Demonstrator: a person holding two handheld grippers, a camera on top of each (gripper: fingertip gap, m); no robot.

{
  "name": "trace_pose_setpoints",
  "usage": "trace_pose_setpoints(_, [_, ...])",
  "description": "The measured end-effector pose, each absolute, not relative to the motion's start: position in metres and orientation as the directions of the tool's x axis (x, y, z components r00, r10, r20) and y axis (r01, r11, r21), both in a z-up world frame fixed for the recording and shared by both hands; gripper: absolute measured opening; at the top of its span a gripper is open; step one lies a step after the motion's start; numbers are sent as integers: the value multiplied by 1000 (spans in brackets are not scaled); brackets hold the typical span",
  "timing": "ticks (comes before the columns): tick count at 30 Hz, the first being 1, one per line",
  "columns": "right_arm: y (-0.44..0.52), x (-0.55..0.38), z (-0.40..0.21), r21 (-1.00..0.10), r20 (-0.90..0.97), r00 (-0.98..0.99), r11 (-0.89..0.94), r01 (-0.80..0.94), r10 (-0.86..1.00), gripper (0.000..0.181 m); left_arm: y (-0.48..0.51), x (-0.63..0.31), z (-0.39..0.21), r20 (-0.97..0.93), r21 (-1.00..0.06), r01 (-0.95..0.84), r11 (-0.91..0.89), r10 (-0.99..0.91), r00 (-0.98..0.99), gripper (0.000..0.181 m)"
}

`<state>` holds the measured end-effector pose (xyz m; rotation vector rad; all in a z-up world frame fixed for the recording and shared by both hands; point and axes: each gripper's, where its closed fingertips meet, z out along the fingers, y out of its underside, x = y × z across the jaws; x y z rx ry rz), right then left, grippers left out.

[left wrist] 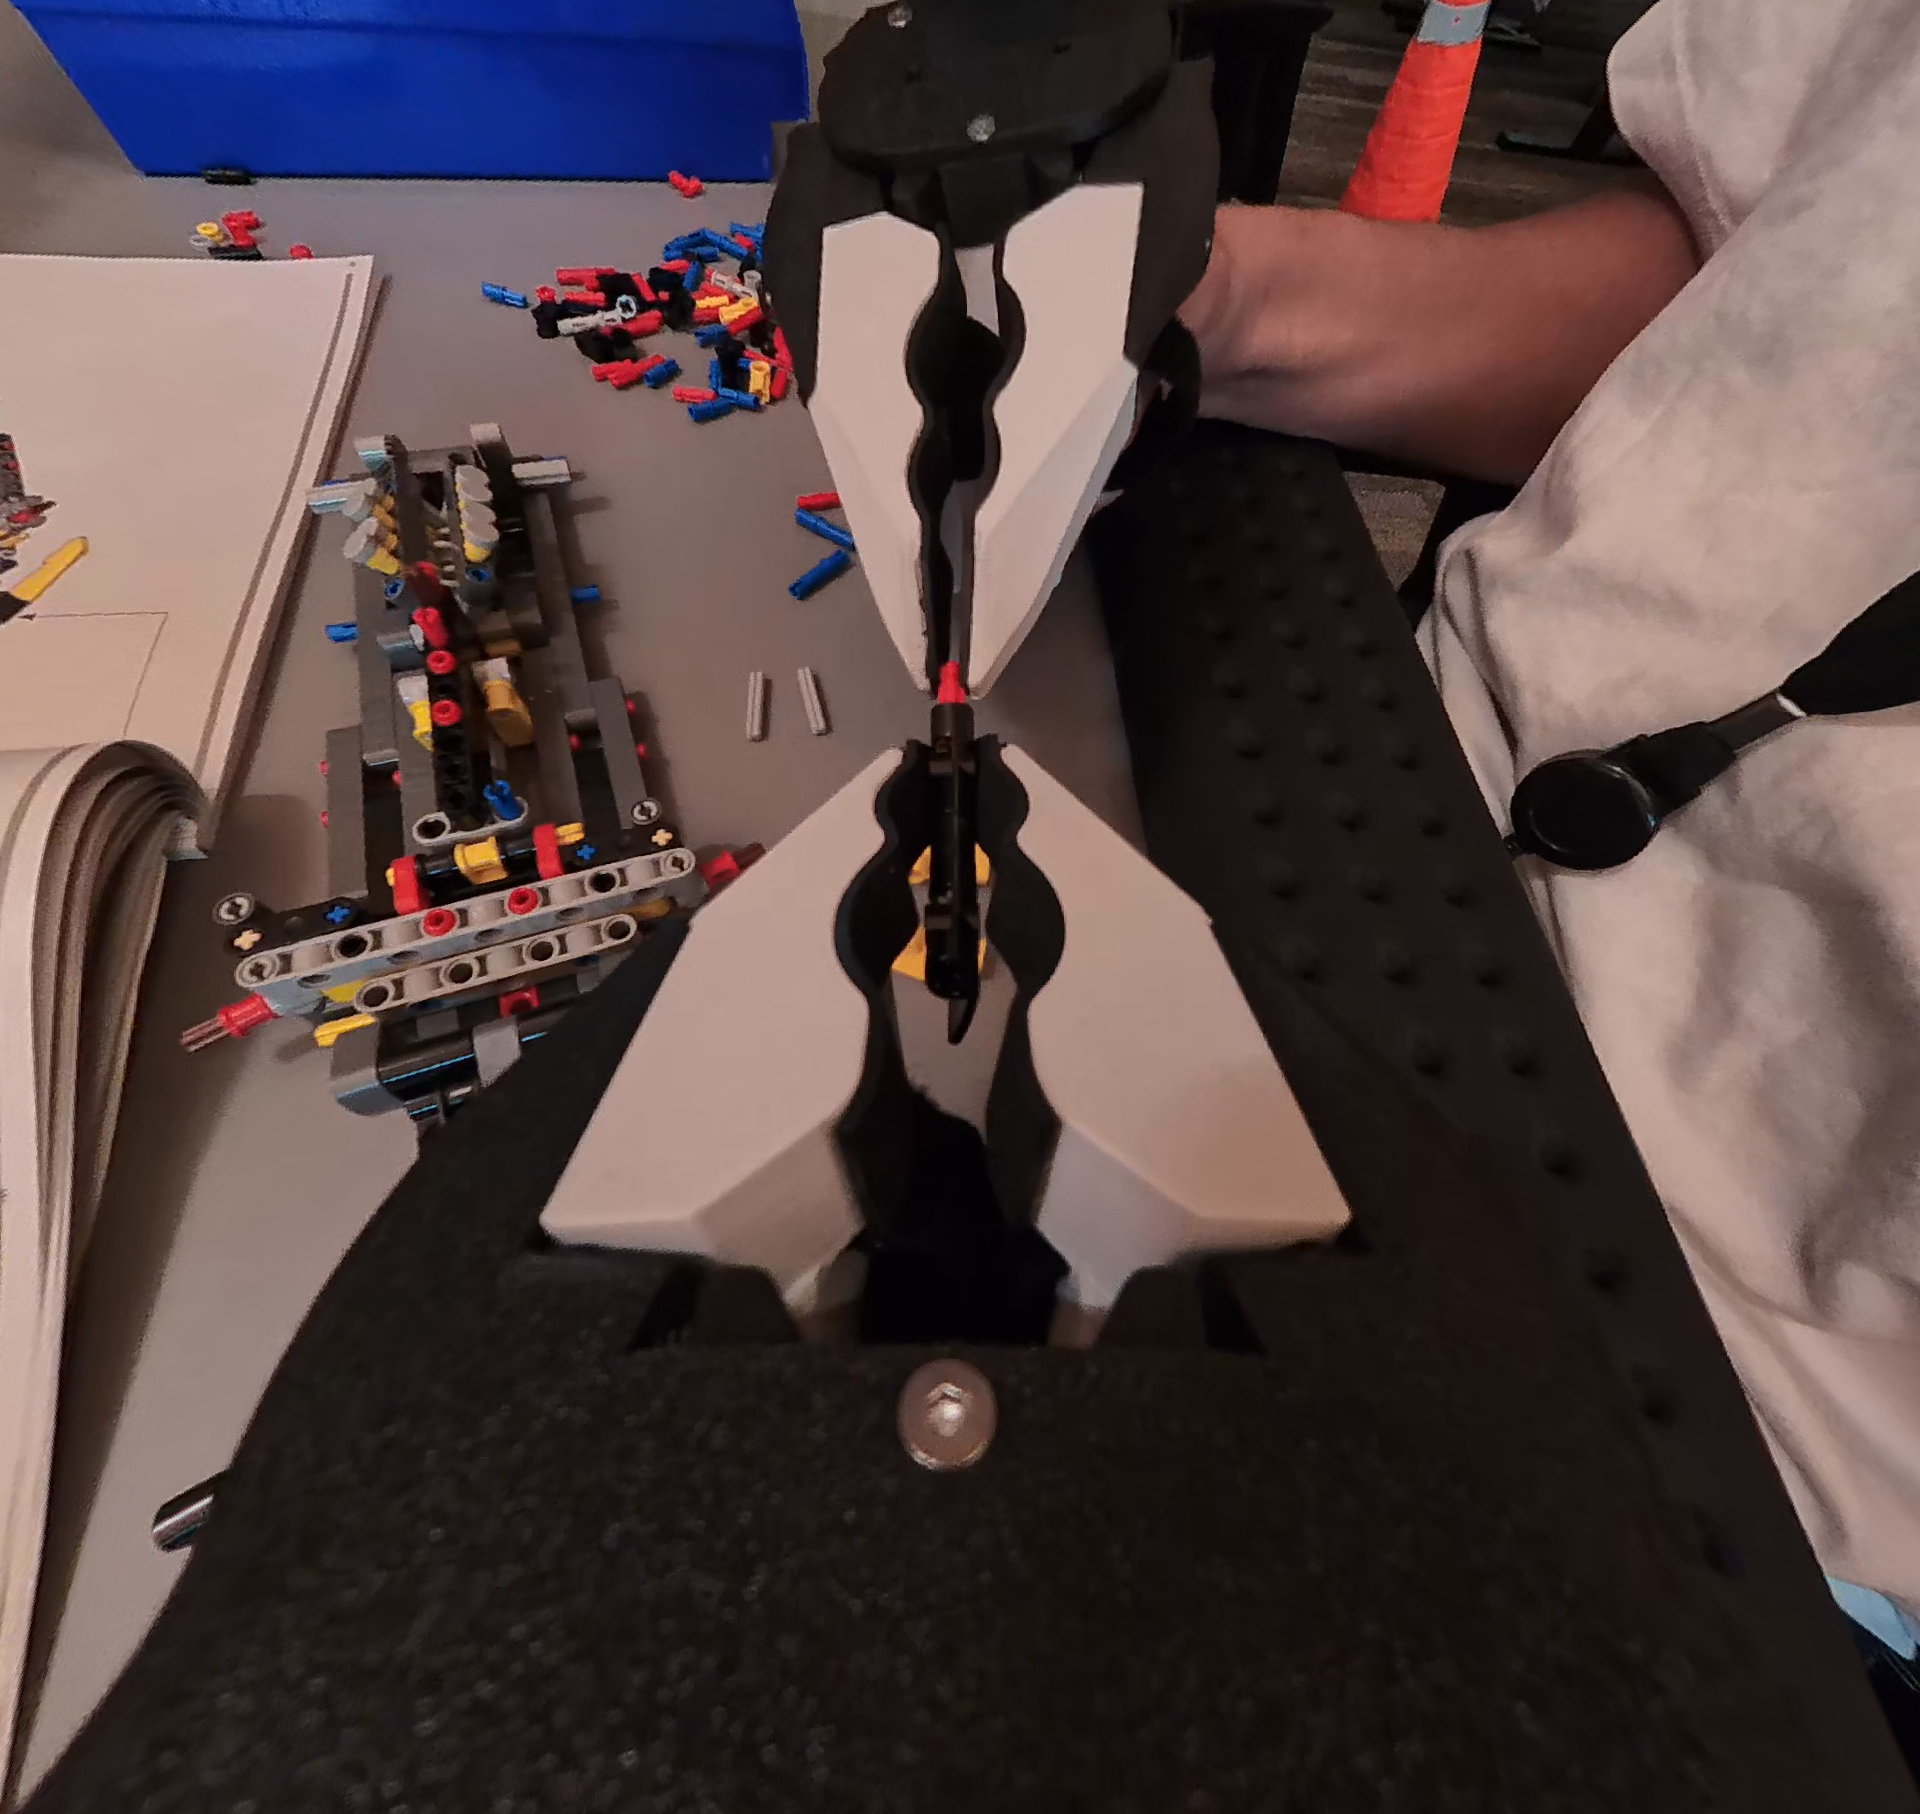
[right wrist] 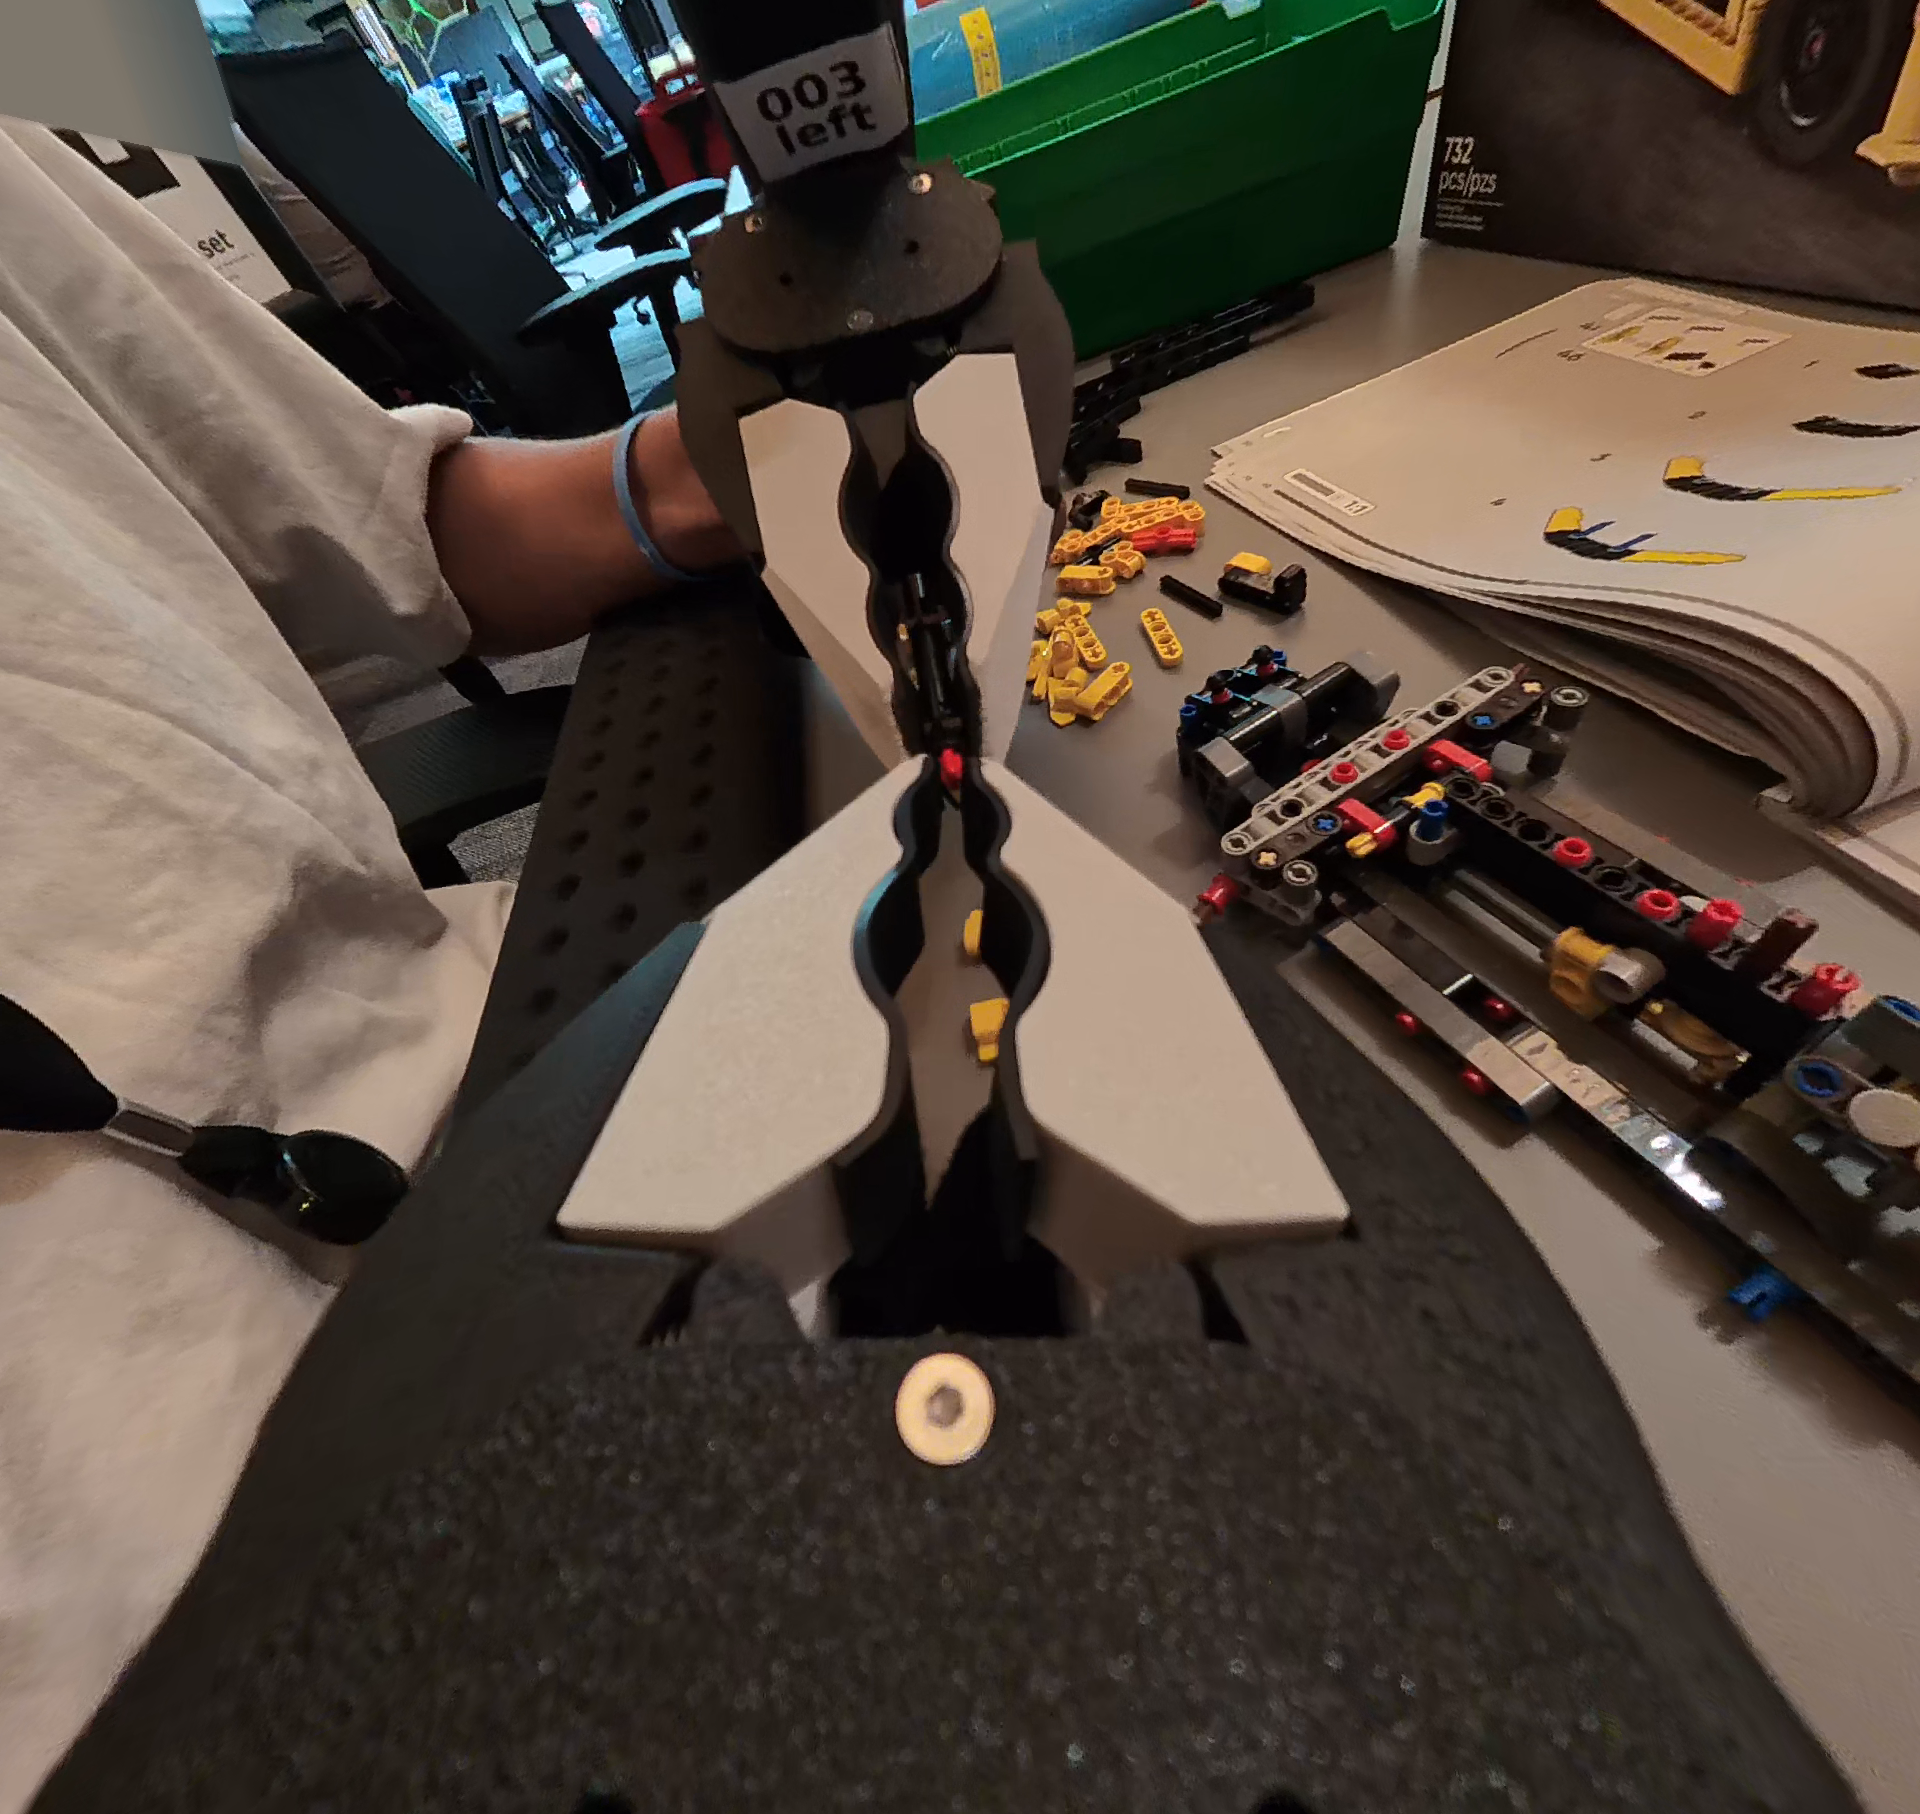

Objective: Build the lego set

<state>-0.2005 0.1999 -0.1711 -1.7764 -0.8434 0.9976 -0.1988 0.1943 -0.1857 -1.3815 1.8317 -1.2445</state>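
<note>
Both grippers meet tip to tip above the worktop (left wrist: 675, 559): the left gripper (left wrist: 951, 762) is clamped on a black lego piece (left wrist: 951, 881) that runs back between its fingers, and the right gripper (right wrist: 948, 777) is pinched on a small red pin (left wrist: 949, 682) touching that piece's front end. Beside them on the worktop lies the partly built grey-and-black lego frame (left wrist: 478, 756), well short of the loose red, blue and black pins (left wrist: 665, 320). An open instruction booklet (right wrist: 1621, 517) lies just beyond the frame, with yellow connectors (right wrist: 1091, 621) scattered near it.
</note>
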Motion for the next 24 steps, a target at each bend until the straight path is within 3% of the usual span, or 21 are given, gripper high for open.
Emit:
trace_pose_setpoints(14, [200,-201,-171,-924,-273,446,-361,124,852,2,193,-198,-186,120,-893,-448,48,-933,-340,7])
trace_pose_setpoints(24, [200,-198,-154,-941,-298,411,-337,23,861,3,194,-194,-169,68,-930,-363,57,-944,-322,6])
